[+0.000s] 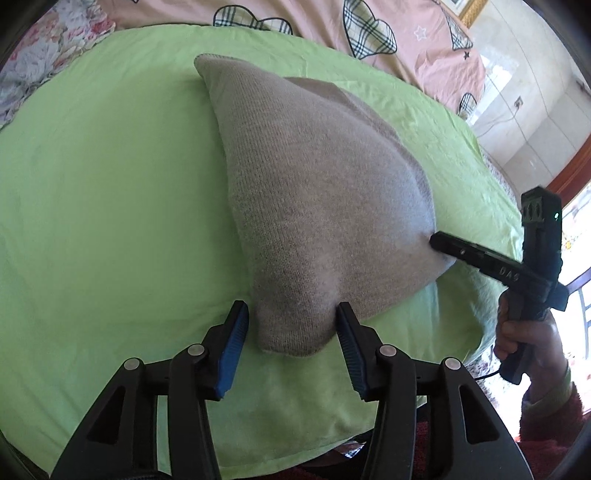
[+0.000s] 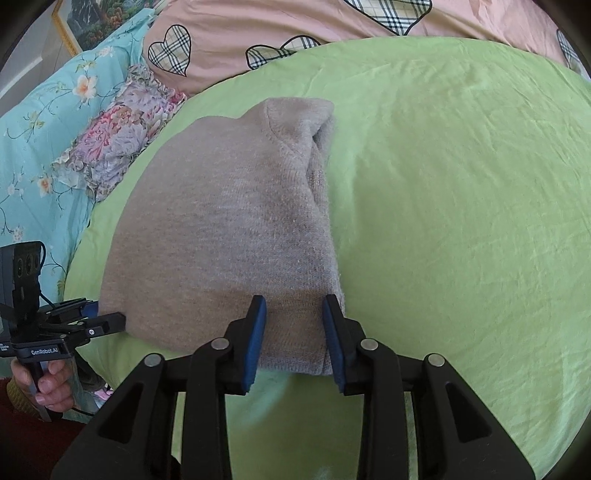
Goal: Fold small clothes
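Lowest in the left wrist view, our left tongs (image 1: 292,308) stand apart, with the near corner of the knit (image 1: 314,184) between the blue pads. The right pad touches the cloth edge and the left pad stands just clear, so nothing is gripped. In the right wrist view our right tongs (image 2: 295,301) are partly open over the knit's (image 2: 229,229) other near corner. The cloth lies flat between the pads, with no bunching. The fingers cover its bottom edge, so we cannot see how deep it reaches.

The knit is grey and folded, and it lies on the green sheet (image 1: 110,184). It runs from lower centre to upper centre in both views. At its far end in the right wrist view a rolled opening shows, and its inside is dark and unreadable. The layers under the fold are hidden.

At the right edge of the left wrist view, the right tongs (image 1: 436,242) appear side-on with their tip touching the knit. The hand (image 1: 524,339) and red sleeve (image 1: 546,424) holding them are cut off. At lower left in the right wrist view, the left tongs (image 2: 118,319) touch the knit's corner, held by a hand (image 2: 48,380) that is partly out of frame.

Beyond the sheet (image 2: 461,221), a pink quilt (image 2: 258,29) with plaid hearts crosses the top. A floral cloth (image 2: 118,147) and a turquoise blanket (image 2: 37,129) lie at upper left.
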`<state>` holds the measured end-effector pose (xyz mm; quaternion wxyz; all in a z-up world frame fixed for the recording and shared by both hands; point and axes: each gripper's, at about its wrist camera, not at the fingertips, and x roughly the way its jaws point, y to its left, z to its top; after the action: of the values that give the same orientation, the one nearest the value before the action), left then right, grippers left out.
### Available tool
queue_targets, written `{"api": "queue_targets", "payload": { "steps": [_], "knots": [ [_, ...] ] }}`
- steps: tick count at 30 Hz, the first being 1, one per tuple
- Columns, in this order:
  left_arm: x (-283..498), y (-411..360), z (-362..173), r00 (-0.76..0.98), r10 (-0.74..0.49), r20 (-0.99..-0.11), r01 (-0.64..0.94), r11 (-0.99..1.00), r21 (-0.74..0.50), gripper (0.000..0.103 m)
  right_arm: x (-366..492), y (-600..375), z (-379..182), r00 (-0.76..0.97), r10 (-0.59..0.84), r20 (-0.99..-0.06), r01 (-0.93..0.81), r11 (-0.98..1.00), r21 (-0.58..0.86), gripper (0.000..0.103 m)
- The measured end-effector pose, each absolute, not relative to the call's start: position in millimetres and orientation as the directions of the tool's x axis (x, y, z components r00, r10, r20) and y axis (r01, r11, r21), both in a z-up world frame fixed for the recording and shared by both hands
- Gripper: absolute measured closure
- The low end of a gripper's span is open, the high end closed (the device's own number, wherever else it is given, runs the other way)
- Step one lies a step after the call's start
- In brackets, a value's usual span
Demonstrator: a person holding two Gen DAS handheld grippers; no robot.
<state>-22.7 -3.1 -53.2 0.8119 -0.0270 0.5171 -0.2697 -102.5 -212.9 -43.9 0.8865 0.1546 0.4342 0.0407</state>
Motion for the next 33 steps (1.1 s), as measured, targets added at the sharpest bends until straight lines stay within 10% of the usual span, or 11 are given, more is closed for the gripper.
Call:
{"api": "queue_targets", "payload": {
  "steps": [8, 14, 33],
  "knots": [
    [-7, 16, -66, 0.278, -0.514, -0.812, 0.272, 0.853, -0.446, 0.054, -107, -211, -45, 0.624, 0.203, -0.755, 0.066, 0.949, 0.310, 0.070],
    [-12, 5, -69, 0.294, -0.446, -0.845, 0.279, 0.886, -0.370, 0.055, -106, -211, -52, 0.600, 0.157, -0.785, 0.087, 0.962, 0.259, 0.055],
    [-46, -3, -28, 0.415, -0.375, -0.829, 0.347, 0.907, -0.237, 0.055, -148, -222, -14, 0.683, 0.090, -0.725, 0.161, 0.949, 0.270, 0.054]
  ]
}}
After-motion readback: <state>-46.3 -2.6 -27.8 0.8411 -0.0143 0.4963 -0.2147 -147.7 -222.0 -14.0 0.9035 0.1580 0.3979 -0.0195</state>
